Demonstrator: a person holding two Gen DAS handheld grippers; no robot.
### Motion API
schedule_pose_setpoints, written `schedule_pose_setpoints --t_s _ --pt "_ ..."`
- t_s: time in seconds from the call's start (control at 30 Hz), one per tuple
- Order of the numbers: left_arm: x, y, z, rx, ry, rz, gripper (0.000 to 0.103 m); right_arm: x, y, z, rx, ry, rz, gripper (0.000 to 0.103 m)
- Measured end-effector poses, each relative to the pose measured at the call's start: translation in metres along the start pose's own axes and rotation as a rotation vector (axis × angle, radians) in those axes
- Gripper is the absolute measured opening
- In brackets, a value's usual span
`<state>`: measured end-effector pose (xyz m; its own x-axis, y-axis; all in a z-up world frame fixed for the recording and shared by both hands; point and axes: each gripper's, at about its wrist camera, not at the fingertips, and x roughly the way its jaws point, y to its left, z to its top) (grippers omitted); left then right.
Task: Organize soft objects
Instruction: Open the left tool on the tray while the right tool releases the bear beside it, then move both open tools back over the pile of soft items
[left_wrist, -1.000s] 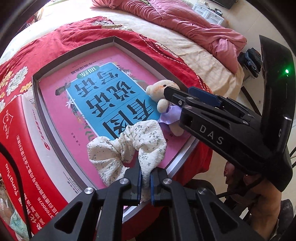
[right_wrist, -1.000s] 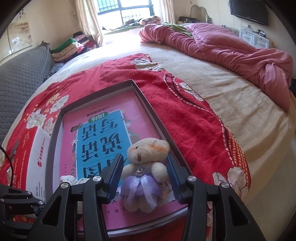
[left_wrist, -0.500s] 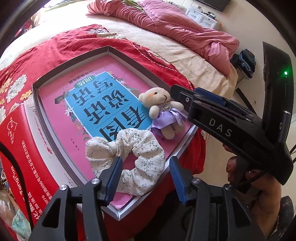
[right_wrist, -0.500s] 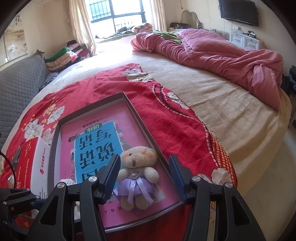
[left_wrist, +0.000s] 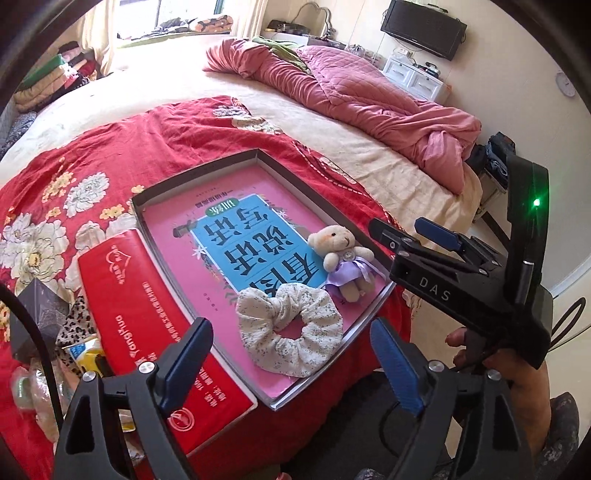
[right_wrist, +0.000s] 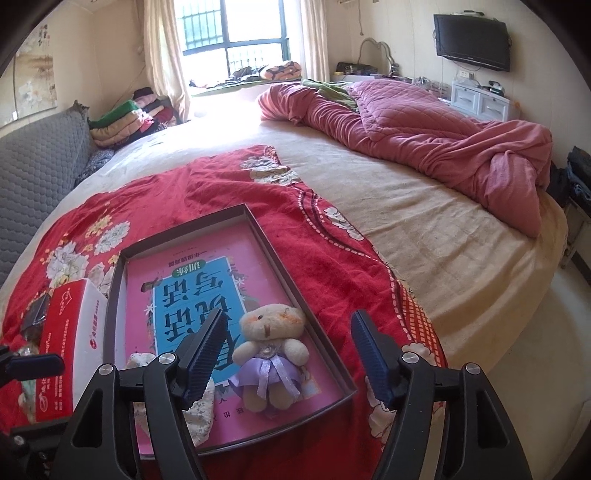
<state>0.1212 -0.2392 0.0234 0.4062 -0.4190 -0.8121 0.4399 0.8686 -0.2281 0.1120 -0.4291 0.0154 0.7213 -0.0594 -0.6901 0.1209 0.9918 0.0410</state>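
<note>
- Closest in, the left gripper (left_wrist: 291, 363) has its fingers spread wide with nothing between them. They've just been opening, and the scrunchie (left_wrist: 289, 329) lies loose beyond the tips, inside the tray, not touched by either pad.
- Same deal for the right gripper (right_wrist: 290, 354): fingers spread and just been opening, nothing pinched. The little teddy bear (right_wrist: 270, 349) sits in the gap as the camera sees it, but the pads aren't on it.
- So both soft things are parked in the near corner of the shallow tray (left_wrist: 207, 173), scrunchie just beside the bear and maybe brushing its skirt. Looks to me like the placing bit is done for these two.
- What's left? Hard to say. There's a leopard-print bit of fabric (left_wrist: 75, 325) among the clutter left of the red box (left_wrist: 147, 314), which might be next, but I can't tell what it is.
- Textures: scrunchie is crinkly cream cotton with tiny flower print, gathered into a puffy ring, floppy. Bear is fuzzy beige plush with a satiny lilac dress and ribbon.
- Tray is a rigid dark-rimmed rectangle with a glossy pink and blue book cover (left_wrist: 236, 236) lying flat in it. The red box is smooth printed cardboard.
- Under it all, a red floral blanket (left_wrist: 110, 147) that looks towelly, on a cream bed sheet (right_wrist: 424, 206).
- Far back, a rumpled pink quilted duvet (right_wrist: 424, 125).
</note>
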Motion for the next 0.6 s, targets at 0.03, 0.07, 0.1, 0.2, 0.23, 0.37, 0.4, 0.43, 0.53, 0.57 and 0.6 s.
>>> schedule_pose_setpoints --t_s 0.03,0.07,0.1,0.2,0.23,0.37,0.4,0.43,0.53,0.57,0.6 --pt "-0.004 0.002 -0.001 -0.006 -0.009 0.005 0.088 -0.003 0.003 0.001 -0.012 -0.004 -0.005 0.071" --pt "-0.008 0.005 -0.002 -0.014 -0.017 0.011 0.088 -0.006 0.005 0.001 -0.023 -0.009 -0.007 0.072" --pt "-0.012 0.008 -0.003 -0.023 -0.023 0.013 0.088 -0.009 0.008 0.001 -0.032 -0.016 -0.009 0.072" --pt "-0.020 0.016 -0.007 -0.042 -0.035 0.028 0.088 -0.019 0.017 0.004 -0.050 -0.034 -0.004 0.074" --pt "-0.023 0.019 -0.009 -0.045 -0.037 0.034 0.088 -0.022 0.021 0.006 -0.055 -0.042 -0.002 0.074" --pt "-0.033 0.032 -0.016 -0.083 -0.046 0.041 0.088 -0.035 0.034 0.012 -0.066 -0.068 0.024 0.075" --pt "-0.036 0.035 -0.017 -0.088 -0.051 0.044 0.088 -0.038 0.038 0.013 -0.074 -0.073 0.030 0.075" --pt "-0.039 0.039 -0.018 -0.094 -0.054 0.053 0.088 -0.041 0.042 0.014 -0.080 -0.078 0.032 0.075" --pt "-0.048 0.049 -0.022 -0.115 -0.060 0.073 0.088 -0.048 0.054 0.015 -0.101 -0.088 0.044 0.075" --pt "-0.051 0.053 -0.023 -0.124 -0.066 0.079 0.088 -0.050 0.059 0.015 -0.109 -0.090 0.051 0.075" --pt "-0.054 0.056 -0.024 -0.131 -0.071 0.086 0.088 -0.052 0.064 0.015 -0.118 -0.093 0.060 0.075"
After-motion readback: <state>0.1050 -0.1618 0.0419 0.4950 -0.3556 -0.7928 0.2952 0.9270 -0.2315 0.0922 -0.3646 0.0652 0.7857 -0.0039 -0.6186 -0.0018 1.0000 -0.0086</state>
